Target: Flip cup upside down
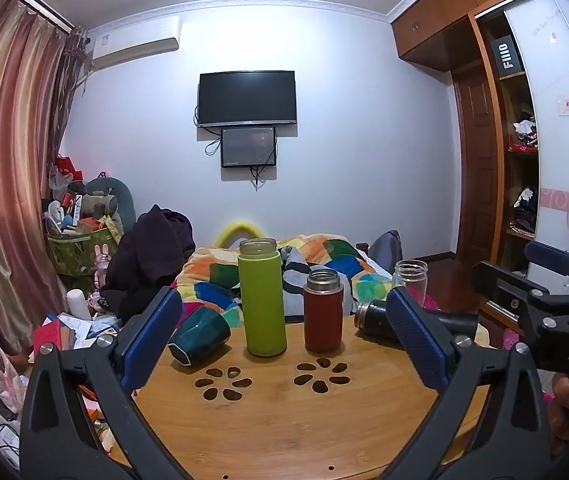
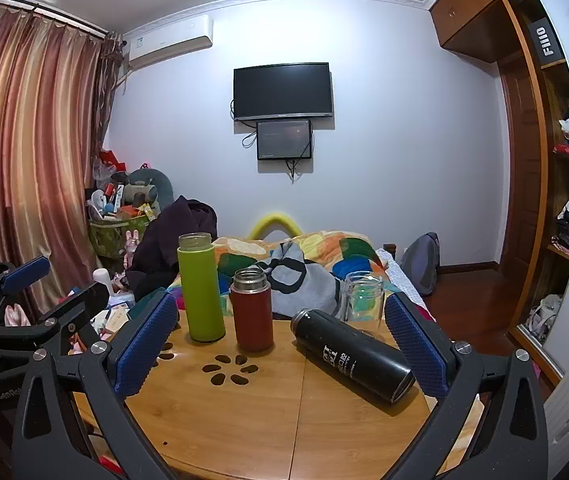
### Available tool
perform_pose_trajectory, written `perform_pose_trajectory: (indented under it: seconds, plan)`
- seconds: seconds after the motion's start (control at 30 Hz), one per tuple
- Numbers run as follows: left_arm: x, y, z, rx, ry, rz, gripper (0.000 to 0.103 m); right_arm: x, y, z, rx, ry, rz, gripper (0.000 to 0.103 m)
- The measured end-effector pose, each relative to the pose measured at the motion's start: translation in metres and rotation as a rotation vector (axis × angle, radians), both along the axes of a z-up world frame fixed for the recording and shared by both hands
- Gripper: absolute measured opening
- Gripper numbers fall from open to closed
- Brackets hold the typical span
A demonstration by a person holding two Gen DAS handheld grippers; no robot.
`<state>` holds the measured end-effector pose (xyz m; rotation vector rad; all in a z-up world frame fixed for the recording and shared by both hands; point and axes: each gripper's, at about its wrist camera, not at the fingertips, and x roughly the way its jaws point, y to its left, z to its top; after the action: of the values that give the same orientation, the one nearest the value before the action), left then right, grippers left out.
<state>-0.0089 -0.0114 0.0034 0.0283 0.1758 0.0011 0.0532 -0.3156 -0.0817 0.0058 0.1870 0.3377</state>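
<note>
On the round wooden table [image 1: 284,424] a dark green cup [image 1: 200,336] lies on its side at the left, mouth toward me. A tall lime bottle [image 1: 262,304] and a shorter red bottle [image 1: 323,314] stand upright with no lids. A black flask [image 2: 352,354] lies on its side at the right, and a clear glass jar [image 2: 362,294] stands behind it. My left gripper [image 1: 282,300] is open and empty, short of the bottles. My right gripper [image 2: 280,308] is open and empty too, with the black flask near its right finger [image 2: 416,344].
A bed with a patchwork blanket [image 1: 324,256] lies right behind the table. Dark clothes [image 1: 148,260] and a cluttered pile of bags and boxes [image 1: 80,240] fill the left by the curtain. A wardrobe [image 2: 540,200] lines the right wall. Flower-shaped holes [image 1: 224,382] pierce the tabletop.
</note>
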Motion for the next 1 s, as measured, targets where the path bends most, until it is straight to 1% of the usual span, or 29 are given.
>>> perform_pose_trajectory:
  seconds: [0.57, 0.6, 1.0]
  plan:
    - [-0.0053, 0.001, 0.0074, -0.006, 0.001, 0.002, 0.103, 0.0002, 0.0021, 0.0002, -0.016, 0.006, -0.002, 0.103]
    - [0.001, -0.0003, 0.0, -0.004, 0.002, 0.003, 0.103, 0.0004, 0.0019, 0.0003, -0.016, 0.006, -0.001, 0.103]
    - [0.0006, 0.0004, 0.0005, -0.005, 0.003, 0.002, 0.103, 0.0009, 0.0035, 0.0012, -0.017, 0.005, 0.0, 0.103]
